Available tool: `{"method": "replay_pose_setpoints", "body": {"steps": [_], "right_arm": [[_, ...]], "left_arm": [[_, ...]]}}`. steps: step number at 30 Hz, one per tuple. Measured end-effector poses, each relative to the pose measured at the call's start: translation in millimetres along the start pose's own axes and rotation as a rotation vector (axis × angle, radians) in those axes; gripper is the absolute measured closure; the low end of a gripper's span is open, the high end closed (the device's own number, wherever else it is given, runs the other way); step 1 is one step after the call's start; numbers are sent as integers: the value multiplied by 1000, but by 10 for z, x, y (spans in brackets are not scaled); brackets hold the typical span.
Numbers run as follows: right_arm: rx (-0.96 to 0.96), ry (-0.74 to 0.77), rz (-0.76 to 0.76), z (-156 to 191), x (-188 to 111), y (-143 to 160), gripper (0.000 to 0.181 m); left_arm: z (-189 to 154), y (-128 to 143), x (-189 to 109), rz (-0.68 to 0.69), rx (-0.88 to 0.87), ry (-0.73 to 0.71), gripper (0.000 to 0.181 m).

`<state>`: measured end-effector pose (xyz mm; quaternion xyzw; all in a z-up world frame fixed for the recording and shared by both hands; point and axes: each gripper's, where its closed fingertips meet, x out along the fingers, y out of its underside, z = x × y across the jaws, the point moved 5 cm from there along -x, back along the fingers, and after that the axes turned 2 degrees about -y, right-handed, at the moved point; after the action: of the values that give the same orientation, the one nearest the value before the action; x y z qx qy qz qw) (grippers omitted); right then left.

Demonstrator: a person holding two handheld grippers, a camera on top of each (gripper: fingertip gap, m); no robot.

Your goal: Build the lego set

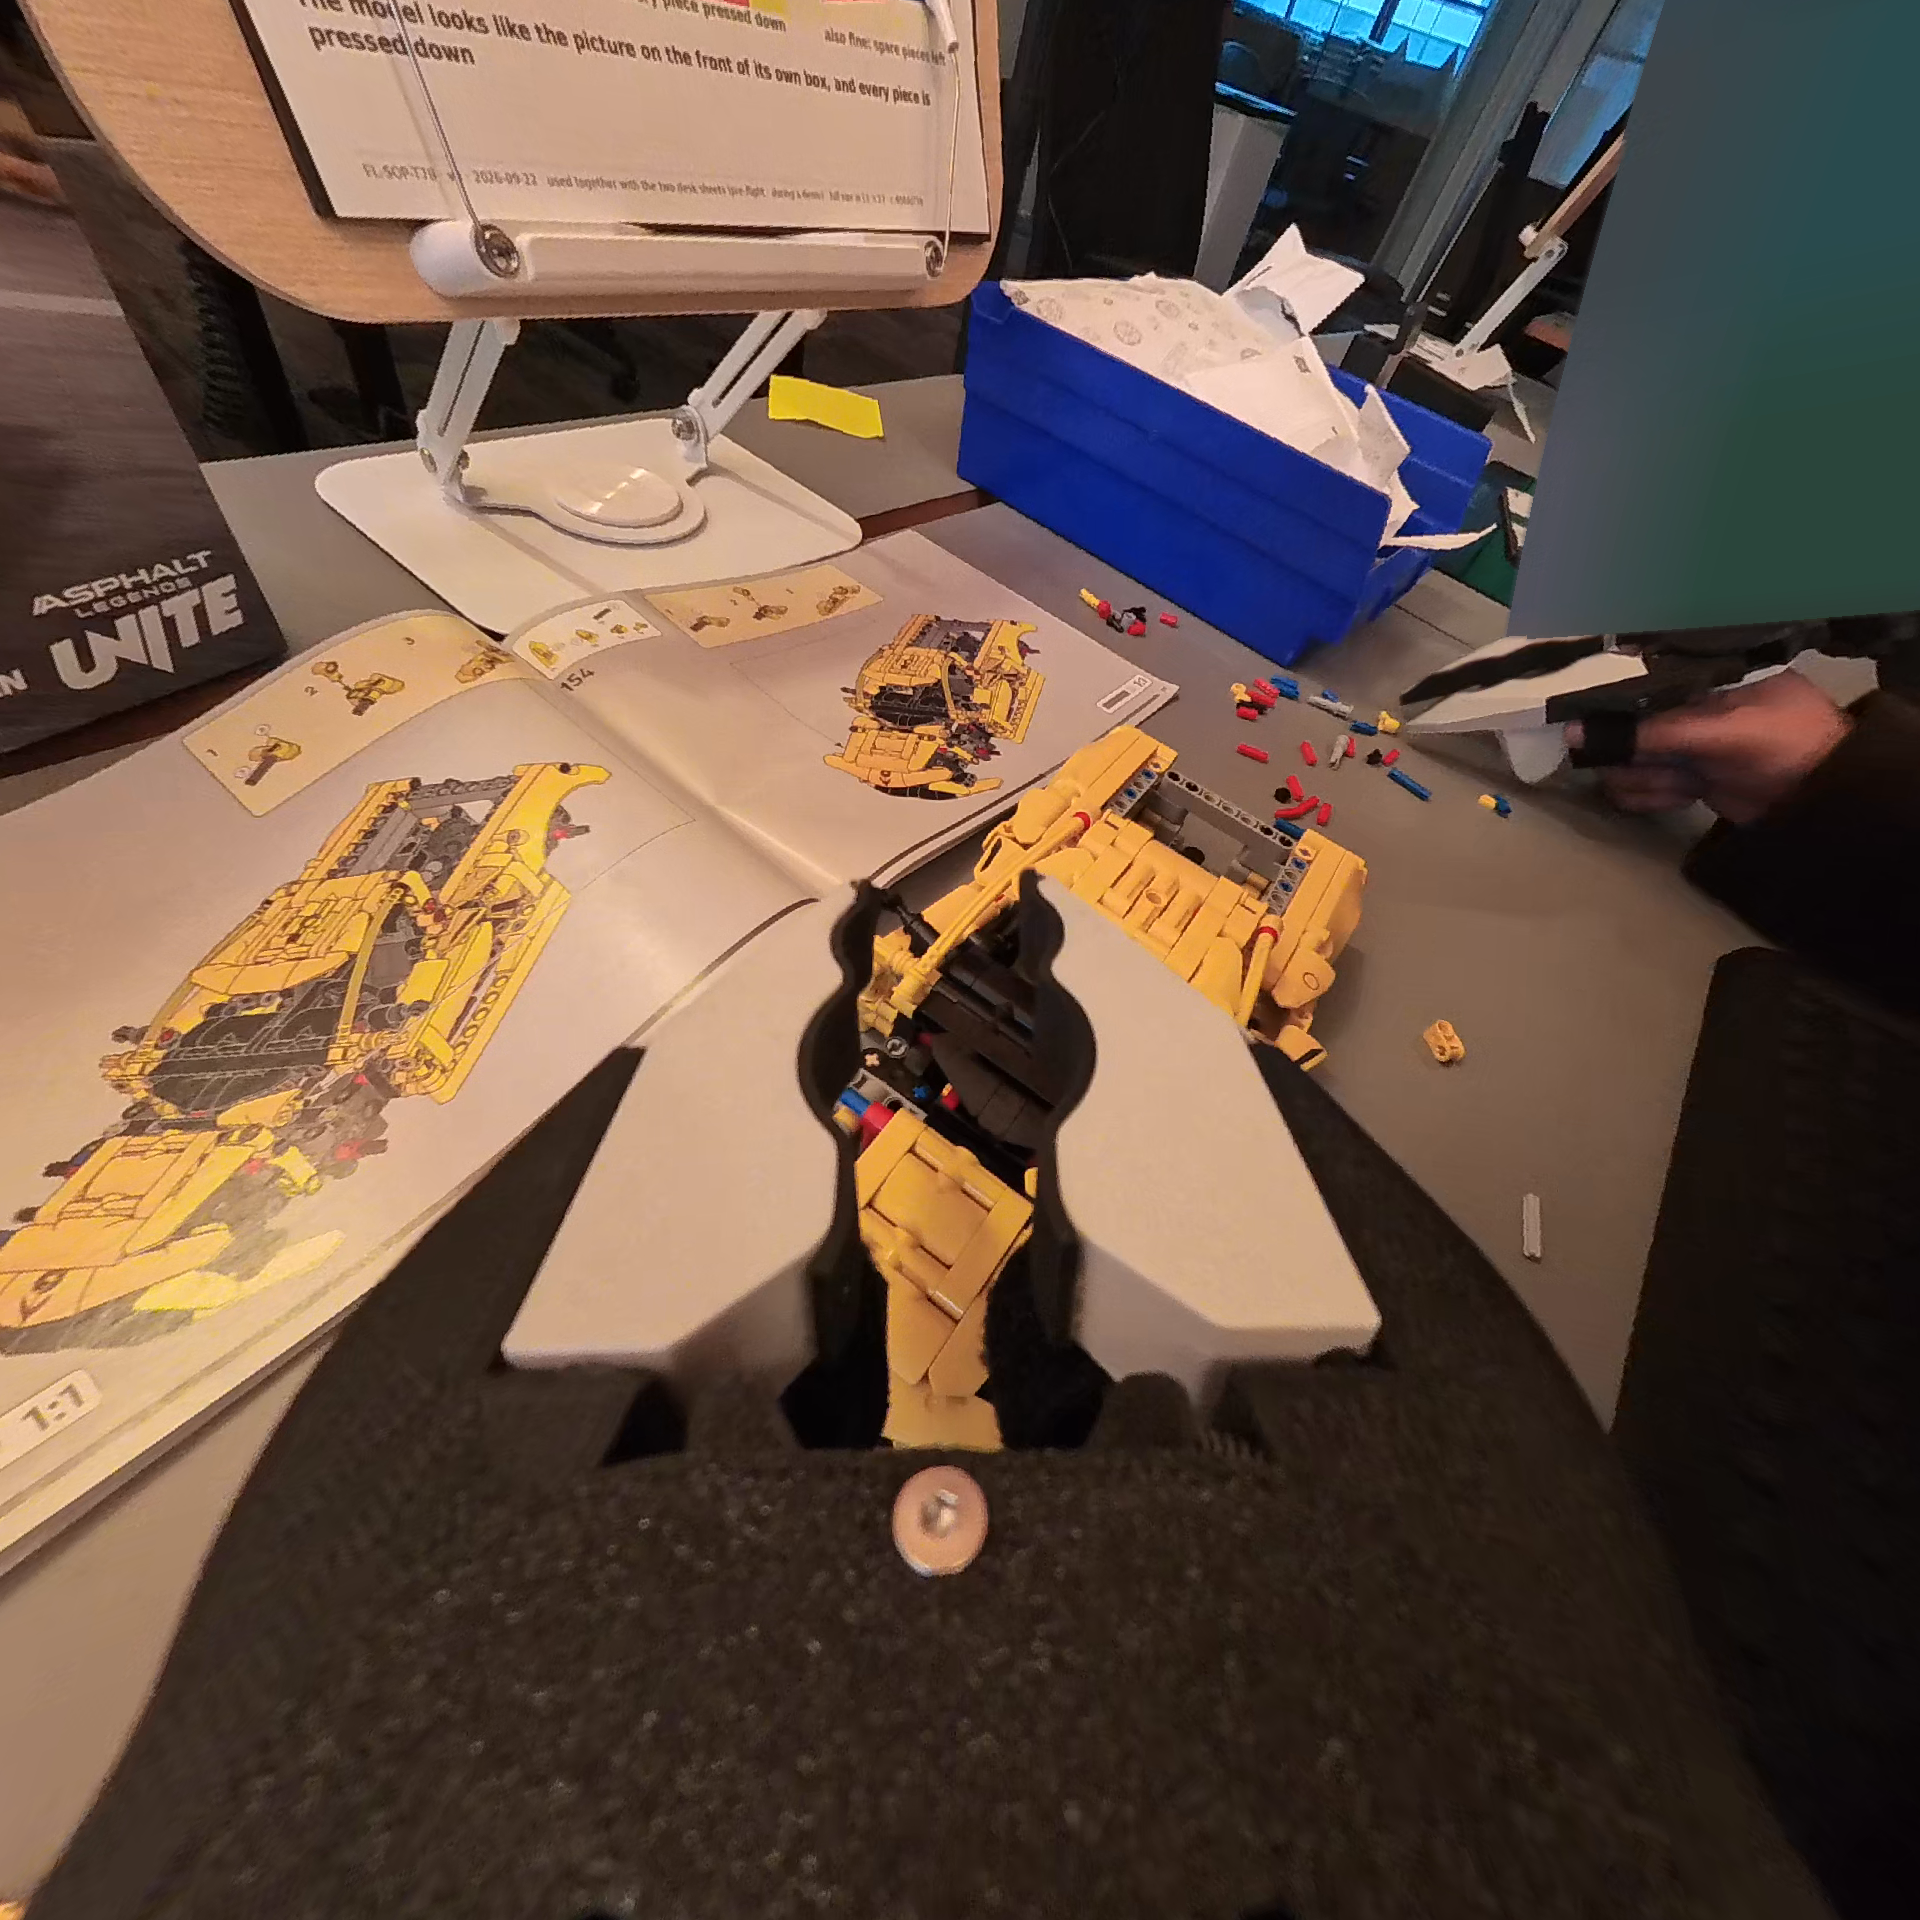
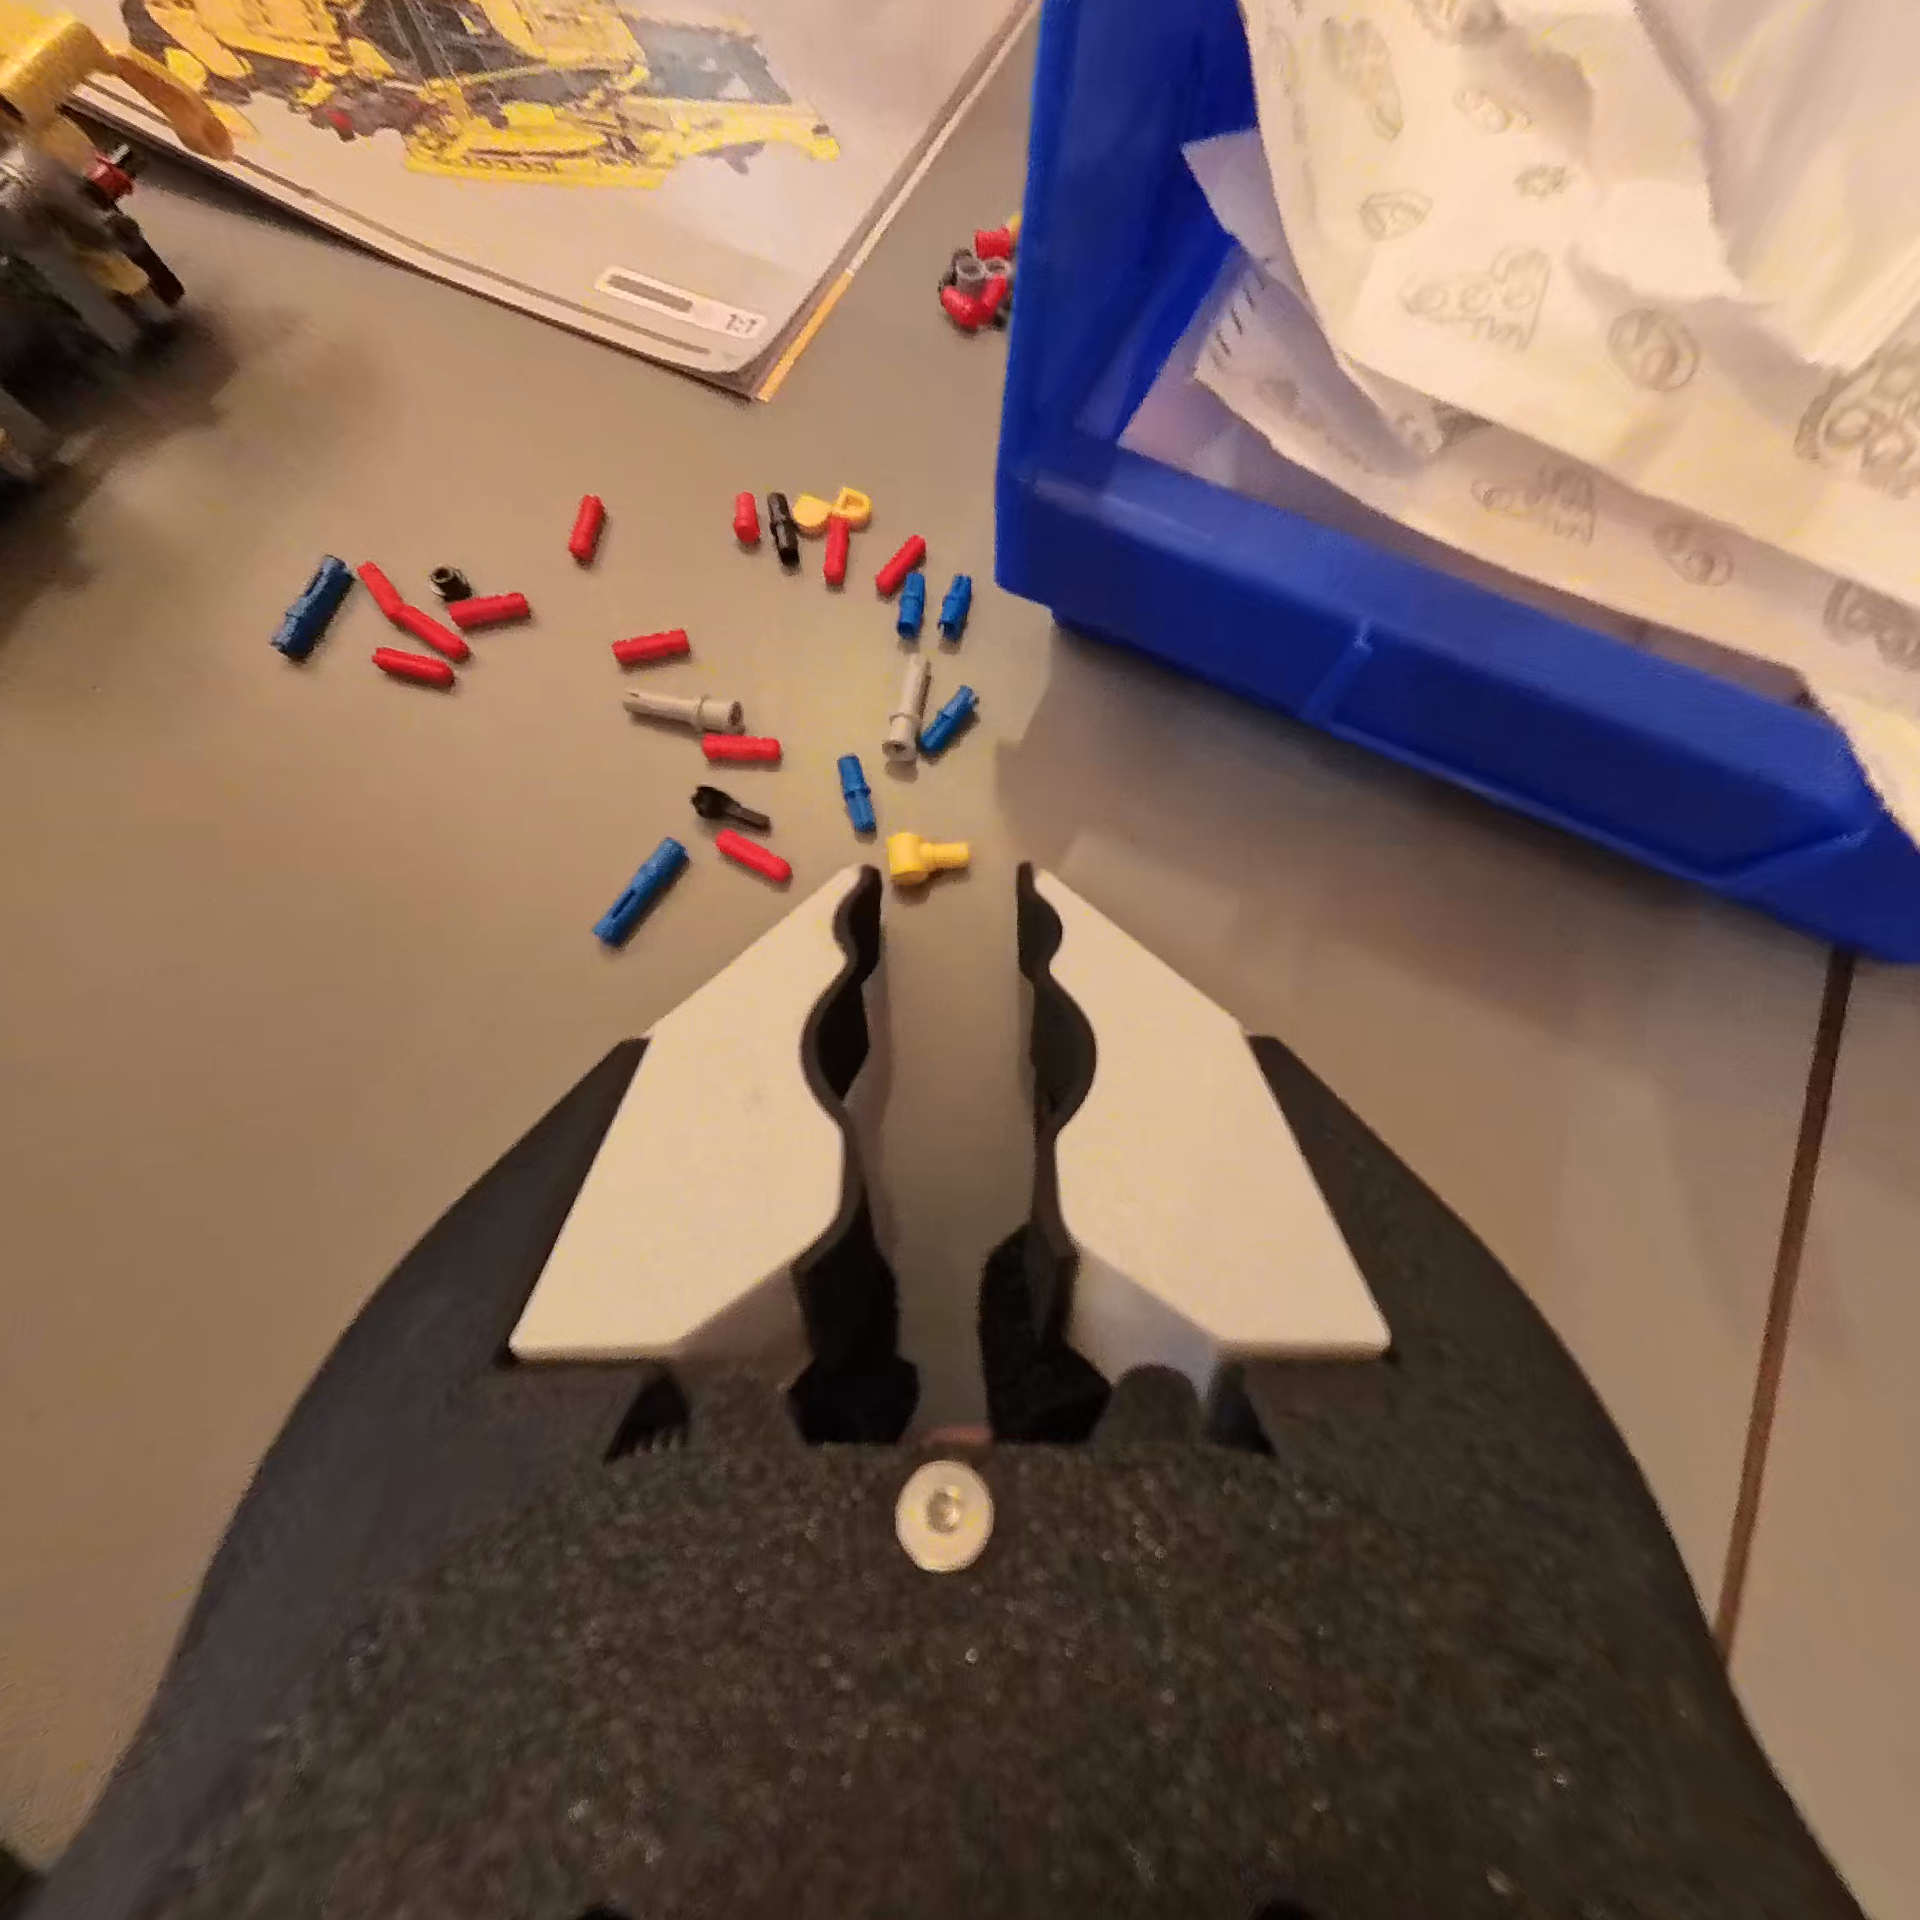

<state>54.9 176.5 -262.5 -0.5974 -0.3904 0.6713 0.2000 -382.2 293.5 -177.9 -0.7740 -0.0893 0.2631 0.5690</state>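
Observation:
The half-built yellow lego car (image 1: 1174,883) lies on the grey table beside the open instruction booklet (image 1: 436,862). My left gripper (image 1: 945,891) is shut on the car's near end, with yellow and black parts filling the gap between its fingers. My right gripper (image 2: 948,878) is open and empty, low over the table. A small yellow connector (image 2: 925,858) lies just ahead of its tips. Loose red, blue, grey and black pins (image 2: 649,646) are scattered beyond it. The right gripper (image 1: 1455,717) also shows in the left wrist view, held by a hand near the same pins (image 1: 1304,753).
A blue bin (image 2: 1351,644) holding white paper bags stands to the right of the pins; it also shows in the left wrist view (image 1: 1174,488). A white stand (image 1: 582,499) with a sheet is behind the booklet. A dark box (image 1: 114,623) stands far left. A loose yellow piece (image 1: 1444,1042) and a grey pin (image 1: 1531,1226) lie right of the car. The grippers' ends are close to 40 centimetres from one another.

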Motion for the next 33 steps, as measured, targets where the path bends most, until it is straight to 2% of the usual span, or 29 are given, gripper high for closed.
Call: {"method": "replay_pose_setpoints", "body": {"steps": [5,7,11,14,17,20,23,27,33], "right_arm": [[-56,-27,36,21,89,-15,156],[-71,-30,37,27,101,-23,166],[-68,-53,25,87,58,-74,166],[-77,-155,-45,381,-87,-271,166],[-168,-262,-46,827,-207,-418,166],[-282,-408,-53,1358,-249,-468,166],[-396,-439,-30,1728,-191,-404,165],[-442,-478,60,1954,-58,-258,165],[-475,-461,91,2002,84,-195,165]], "left_arm": [[-2,10,7,6,3,0,154],[1,6,3,4,5,-2,154],[0,4,1,3,3,-1,154],[1,6,6,5,4,-2,154],[2,13,10,9,4,-3,154],[-6,3,4,4,3,0,154],[-9,-2,-4,1,5,0,154],[-16,-5,-5,1,-1,7,154],[-16,0,0,4,3,4,154]]}}
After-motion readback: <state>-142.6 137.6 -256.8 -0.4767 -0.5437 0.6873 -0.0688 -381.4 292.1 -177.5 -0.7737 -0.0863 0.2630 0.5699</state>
